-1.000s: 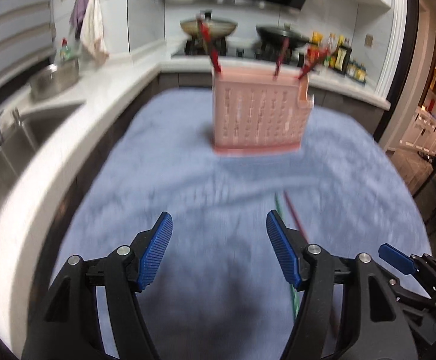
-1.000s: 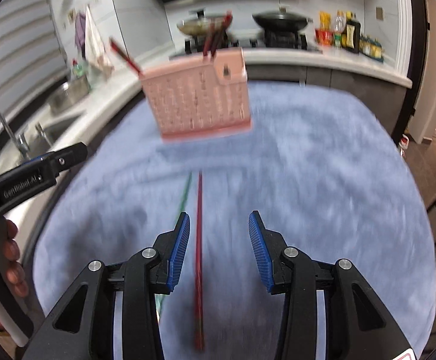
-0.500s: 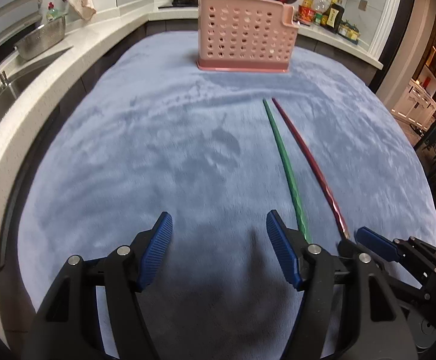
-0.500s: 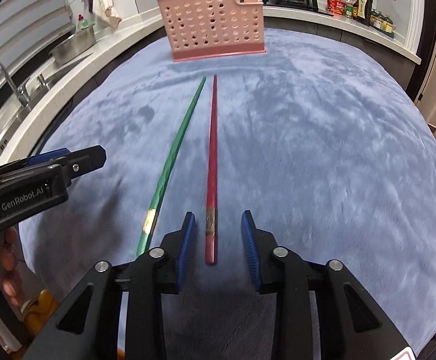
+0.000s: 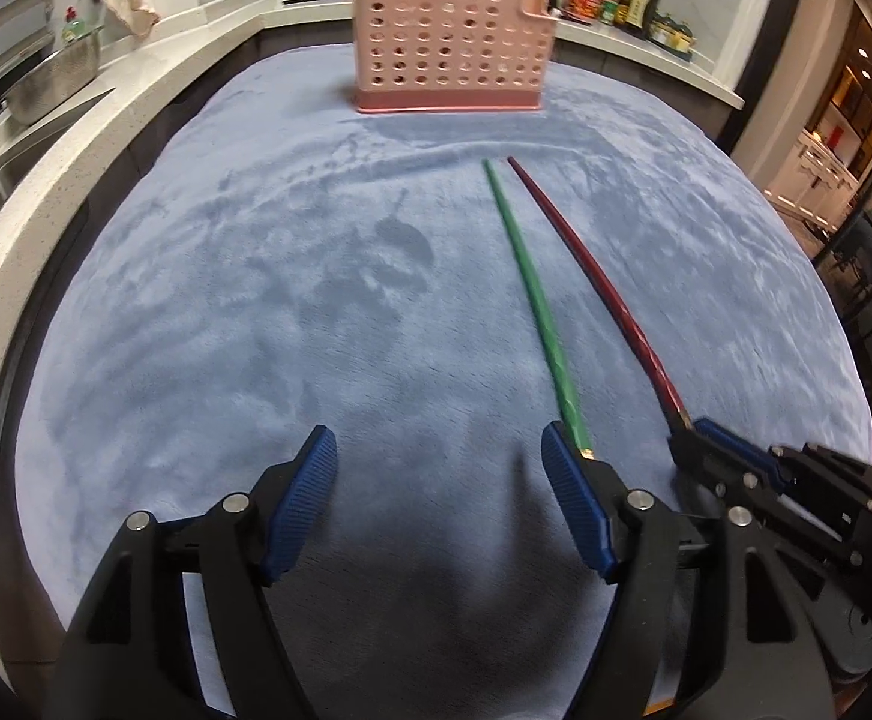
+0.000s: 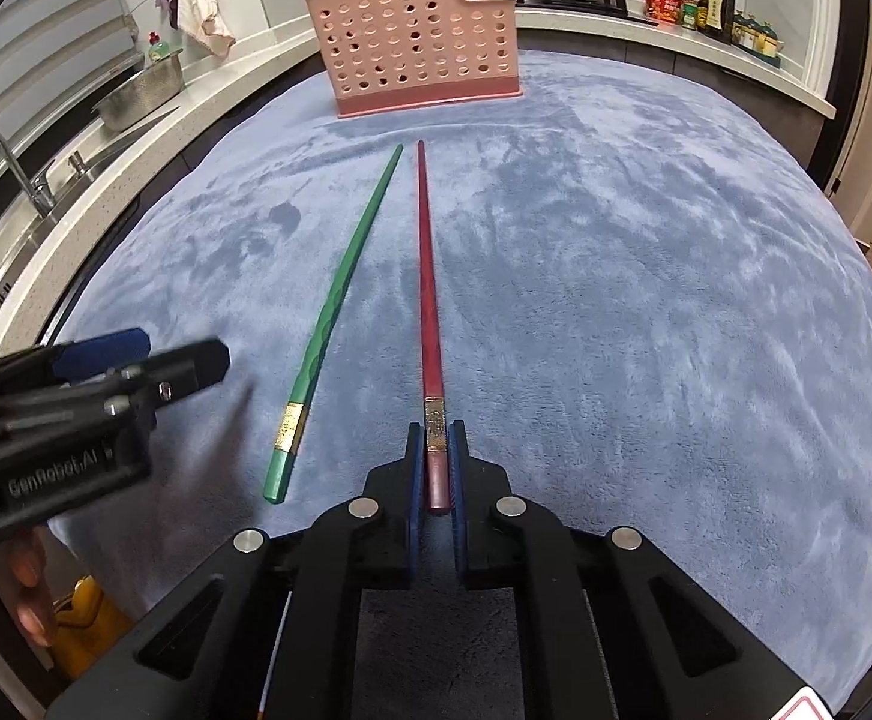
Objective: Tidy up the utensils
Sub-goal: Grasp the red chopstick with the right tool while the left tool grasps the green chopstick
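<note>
Now we're clamping right fingers [image 6: 436,468] on the red chopstick [image 6: 426,276]; only the left view shows left fingers [image 5: 439,501] gaping wide, holding nothing.

Both grippers are black plastic frames with round silver screws; the left gripper [image 5: 439,501] has blue ribbed pads [image 5: 300,501]; the right gripper [image 6: 436,468] has the same blue pads [image 6: 414,480]; white letters "GenRobot.AI" mark the left one's side.
</note>
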Demonstrator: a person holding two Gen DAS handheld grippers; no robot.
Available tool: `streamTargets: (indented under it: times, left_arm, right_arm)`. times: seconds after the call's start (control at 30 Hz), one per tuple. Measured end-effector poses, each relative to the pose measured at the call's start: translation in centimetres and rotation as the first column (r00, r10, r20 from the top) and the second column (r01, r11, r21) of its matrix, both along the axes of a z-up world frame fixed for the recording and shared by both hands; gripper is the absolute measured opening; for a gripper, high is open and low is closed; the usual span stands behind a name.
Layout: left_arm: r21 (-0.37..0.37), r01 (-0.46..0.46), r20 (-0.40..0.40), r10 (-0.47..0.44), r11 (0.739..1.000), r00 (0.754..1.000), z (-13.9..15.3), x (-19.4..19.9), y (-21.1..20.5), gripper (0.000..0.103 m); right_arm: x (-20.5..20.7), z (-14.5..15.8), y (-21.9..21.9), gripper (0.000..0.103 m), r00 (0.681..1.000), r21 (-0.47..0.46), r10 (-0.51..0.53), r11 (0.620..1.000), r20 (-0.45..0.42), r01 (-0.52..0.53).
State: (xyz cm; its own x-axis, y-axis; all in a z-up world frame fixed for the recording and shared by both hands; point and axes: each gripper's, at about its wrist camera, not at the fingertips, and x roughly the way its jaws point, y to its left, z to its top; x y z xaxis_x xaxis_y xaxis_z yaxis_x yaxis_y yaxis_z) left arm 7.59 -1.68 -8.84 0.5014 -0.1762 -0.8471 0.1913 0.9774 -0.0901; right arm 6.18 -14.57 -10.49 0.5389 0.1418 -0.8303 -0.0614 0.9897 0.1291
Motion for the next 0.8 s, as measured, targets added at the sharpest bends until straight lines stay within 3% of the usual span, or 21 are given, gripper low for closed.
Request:
streamTargets:
  times: [0.27, 0.43, 0.63, 0.8]
  left_arm:
    - [-0.003, 0.140, -0.007, -0.140, 0.990, 0.990, -0.5, -0.8, -3.1, 0.066]
    - [-0.005, 0.149, -0.039, -0.149, 0.989, 0.988, -1.7, -0.6, -3.7, 0.064]
    - [0.001, 0.137, -0.034, -0.137, 0.991, 0.990, -2.0, -0.6, -3.4, 0.045]
    - [-0.010, 0.122, -0.034, -0.122, 0.992, 0.992, -2.0, -0.6, -2.5, 0.014]
  right_arm:
    - [0.1, 0.0, -1.4, 0.007, 0.998, 0.030, -0.057, 0.998, 0.002, 0.057]
    - [-0.1, -0.1, -2.0, 0.007, 0.997, 0.041, -0.077, 0.996, -0.003, 0.077]
    - [-0.3, -0.2, -2.1, 0.007, 0.997, 0.042, -0.079, 0.996, -0.009, 0.079]
    - [-0.3, -0.1, -1.9, 0.007, 0.998, 0.042, -0.069, 0.997, -0.006, 0.069]
